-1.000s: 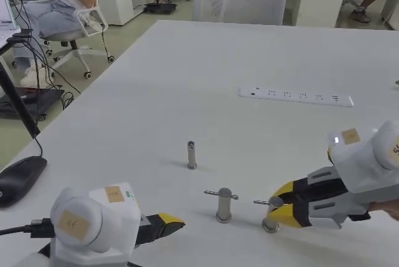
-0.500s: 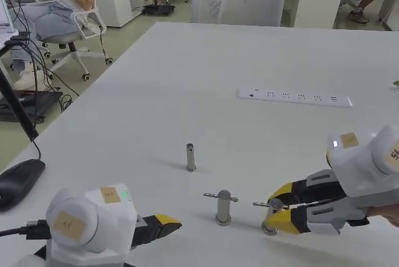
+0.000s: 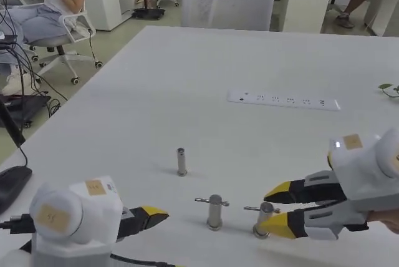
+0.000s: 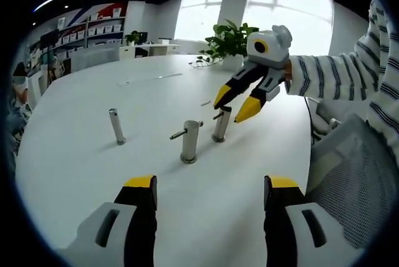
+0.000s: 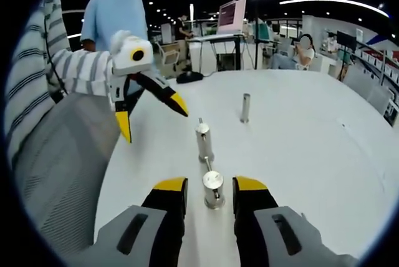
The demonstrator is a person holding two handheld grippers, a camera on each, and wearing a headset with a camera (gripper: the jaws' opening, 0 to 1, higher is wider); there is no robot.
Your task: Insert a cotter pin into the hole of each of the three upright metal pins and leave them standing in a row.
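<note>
Right gripper [image 3: 267, 209] jaws newly apart astride nearest pin [image 3: 264, 217]; left gripper [image 4: 211, 184] jaws apart; power strip [image 3: 283, 100] beyond.

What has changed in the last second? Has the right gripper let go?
The right gripper, shut on the cotter pin a second ago, has opened its fingers and let go. The cotter pin stays through the nearest metal pin. The left gripper, open, the middle pin and the far pin stayed as they were.
</note>
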